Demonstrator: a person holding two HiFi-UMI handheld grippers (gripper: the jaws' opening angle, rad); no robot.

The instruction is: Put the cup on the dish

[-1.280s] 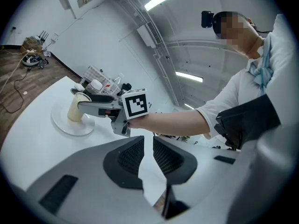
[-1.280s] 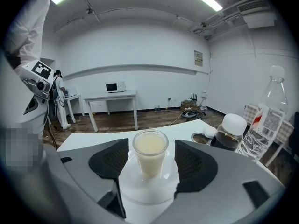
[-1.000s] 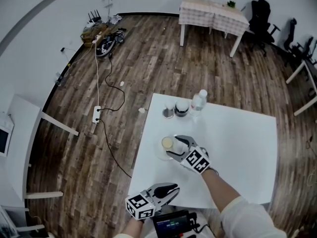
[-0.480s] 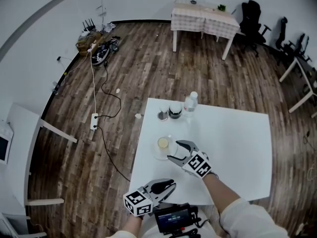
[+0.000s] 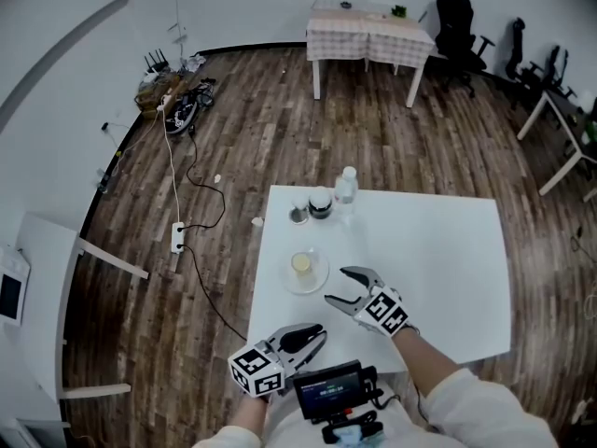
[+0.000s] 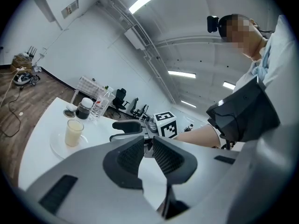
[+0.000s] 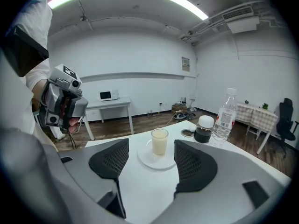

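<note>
A clear cup [image 5: 302, 263] of pale drink stands upright on a round white dish [image 5: 315, 279] at the left of the white table [image 5: 438, 250]. My right gripper [image 5: 338, 285] is open and holds nothing, a short way to the right of the dish and apart from it. Seen from the right gripper view, the cup [image 7: 159, 141] and dish [image 7: 145, 160] lie ahead, beyond the right gripper [image 7: 150, 158]. My left gripper [image 5: 315, 335] hovers shut at the table's near edge. The left gripper view has the cup [image 6: 74, 132] at far left, past the left gripper [image 6: 144, 149].
A water bottle [image 5: 346, 186], a dark jar with a white lid [image 5: 320, 203] and a small round lid [image 5: 298, 216] stand at the table's far edge. A screen device [image 5: 328, 401] sits below at my chest. Cables [image 5: 191, 203] run over the wooden floor at left.
My right gripper has drawn back from the cup toward the near side, jaws open. The cup stays on the dish. The left gripper has hardly moved.
</note>
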